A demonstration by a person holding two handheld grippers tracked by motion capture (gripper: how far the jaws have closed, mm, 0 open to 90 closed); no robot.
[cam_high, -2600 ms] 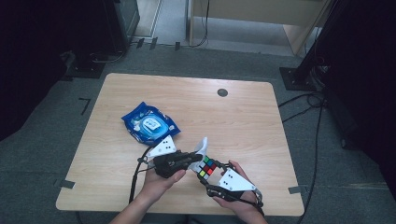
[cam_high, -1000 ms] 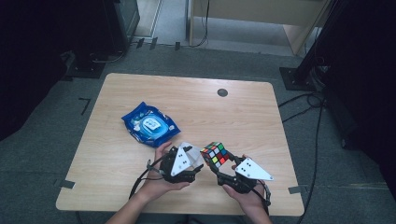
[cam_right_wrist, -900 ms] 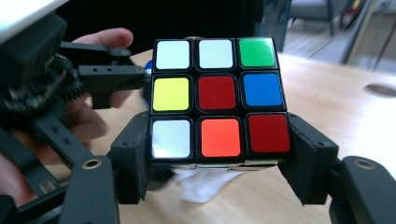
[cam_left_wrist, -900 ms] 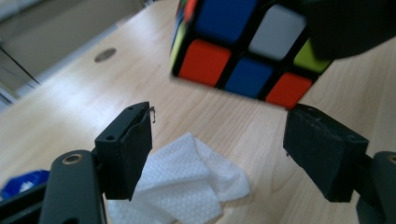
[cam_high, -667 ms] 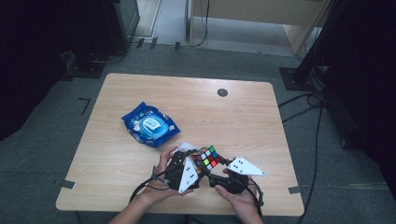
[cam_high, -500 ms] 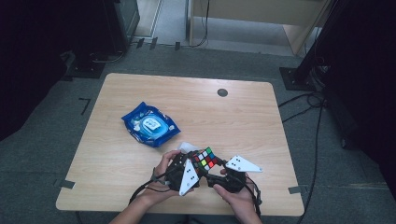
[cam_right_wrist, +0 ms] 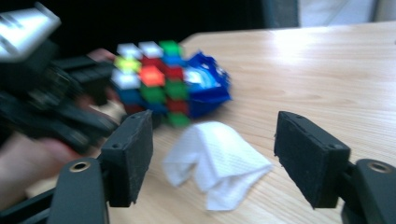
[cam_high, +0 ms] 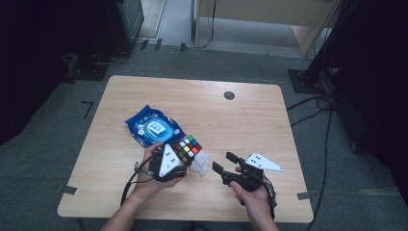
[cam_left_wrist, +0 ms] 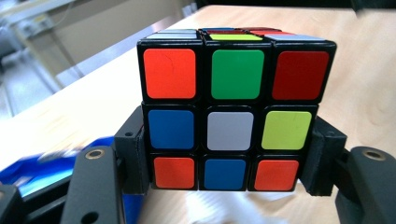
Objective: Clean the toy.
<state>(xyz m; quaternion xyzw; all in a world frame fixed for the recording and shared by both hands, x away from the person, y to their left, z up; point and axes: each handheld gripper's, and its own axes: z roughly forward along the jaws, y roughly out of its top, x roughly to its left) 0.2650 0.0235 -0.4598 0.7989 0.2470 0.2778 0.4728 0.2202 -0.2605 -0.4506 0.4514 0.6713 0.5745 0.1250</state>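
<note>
**Rubik's cube clamped in left gripper, right gripper empty**

Farthest left, beyond and to the left of the left gripper: blue wet-wipe pack (cam_high: 153,126), flat on the wooden table (cam_high: 240,120). In the left gripper view, seen as a blue blur low at the left, behind the near jaw.

Next, left gripper (cam_high: 185,156), held in the left hand (cam_high: 149,180), grey three-cornered plate on top. Jaws closed further just now and pressed on the Rubik's cube (cam_left_wrist: 233,121) from both sides, pads at its lower two rows. Cube lifted clear of the table, facing the camera with orange, green, red on top row, blue, white, yellow-green in the middle, orange, blue, orange below.

Just right of and under the cube: crumpled white wipe (cam_high: 202,162) on the table, between the two grippers. In the right gripper view, lying ahead between the two black jaws, not touched by them.

Farthest right, right gripper (cam_high: 225,162) in the right hand (cam_high: 252,197). Jaws opened further just now, standing wide apart, nothing between the pads. Pointed toward the wipe and cube, near both.
</note>
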